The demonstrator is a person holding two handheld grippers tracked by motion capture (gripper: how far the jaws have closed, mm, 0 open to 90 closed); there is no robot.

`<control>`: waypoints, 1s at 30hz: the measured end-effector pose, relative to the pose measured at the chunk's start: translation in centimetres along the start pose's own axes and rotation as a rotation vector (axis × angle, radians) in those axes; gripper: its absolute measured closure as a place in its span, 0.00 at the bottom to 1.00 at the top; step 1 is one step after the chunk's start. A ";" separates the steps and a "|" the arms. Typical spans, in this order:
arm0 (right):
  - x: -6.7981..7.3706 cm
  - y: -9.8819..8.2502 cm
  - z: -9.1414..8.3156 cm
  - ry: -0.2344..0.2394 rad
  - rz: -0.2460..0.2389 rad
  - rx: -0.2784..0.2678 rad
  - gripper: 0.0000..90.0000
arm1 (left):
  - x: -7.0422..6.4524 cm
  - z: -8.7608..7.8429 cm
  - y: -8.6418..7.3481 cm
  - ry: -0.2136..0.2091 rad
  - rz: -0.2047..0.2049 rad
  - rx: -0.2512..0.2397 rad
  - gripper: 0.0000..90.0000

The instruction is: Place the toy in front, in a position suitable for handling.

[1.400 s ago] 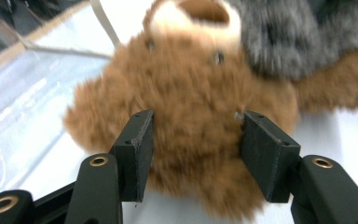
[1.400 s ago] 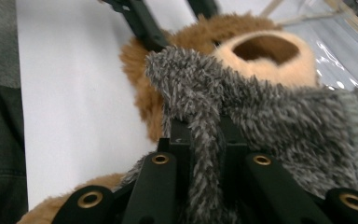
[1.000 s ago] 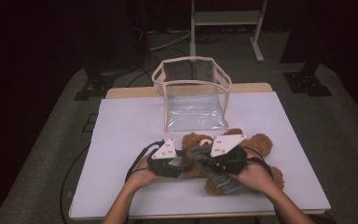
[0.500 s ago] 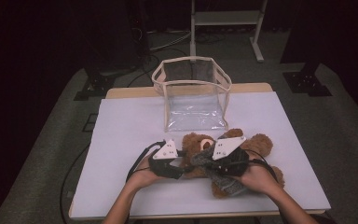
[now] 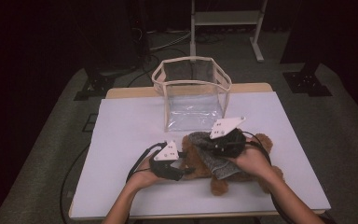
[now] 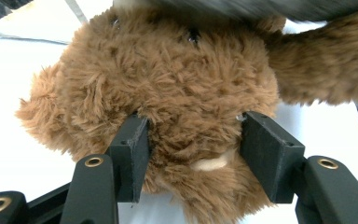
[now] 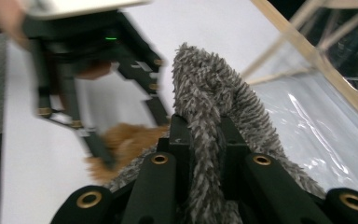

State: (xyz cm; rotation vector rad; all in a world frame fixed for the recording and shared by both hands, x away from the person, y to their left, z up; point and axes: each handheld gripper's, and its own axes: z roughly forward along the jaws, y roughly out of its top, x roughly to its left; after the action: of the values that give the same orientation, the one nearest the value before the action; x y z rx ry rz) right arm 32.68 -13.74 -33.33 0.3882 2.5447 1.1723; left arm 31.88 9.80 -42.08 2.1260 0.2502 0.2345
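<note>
A brown teddy bear point(image 5: 220, 183) lies near the front of the white table point(image 5: 126, 121). My left gripper point(image 5: 184, 168) holds the bear's head point(image 6: 177, 79) from the left. Its pads sink into the fur on both sides, and the jaws have just been opening slightly with the head still between them. My right gripper point(image 5: 206, 143) is shut on a fold of the bear's grey knitted garment point(image 5: 214, 159). In the right gripper view that fabric point(image 7: 214, 79) stands up from between the jaws of the right gripper point(image 7: 204, 128), with the left gripper point(image 7: 98, 70) blurred behind it.
A clear plastic bag with a cream rim point(image 5: 191, 88) stands open at the back middle of the table, just beyond the bear. A metal stand point(image 5: 226, 18) is on the dark floor behind. Bare tabletop lies to the left and right.
My right gripper has lifted and shifted toward the bag, pulling the grey garment up off the bear's body. The left gripper has stayed at the head.
</note>
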 end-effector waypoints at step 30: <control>-1.6 -1.9 -0.6 0.115 0.123 0.042 0.88 | -0.3 -1.4 1.2 0.012 0.023 -0.062 0.46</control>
State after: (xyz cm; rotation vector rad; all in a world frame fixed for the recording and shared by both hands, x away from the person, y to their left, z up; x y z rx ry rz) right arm 33.68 -15.97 -34.18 0.5079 2.6812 1.2190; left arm 31.37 10.15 -40.33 2.0671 0.2223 0.2650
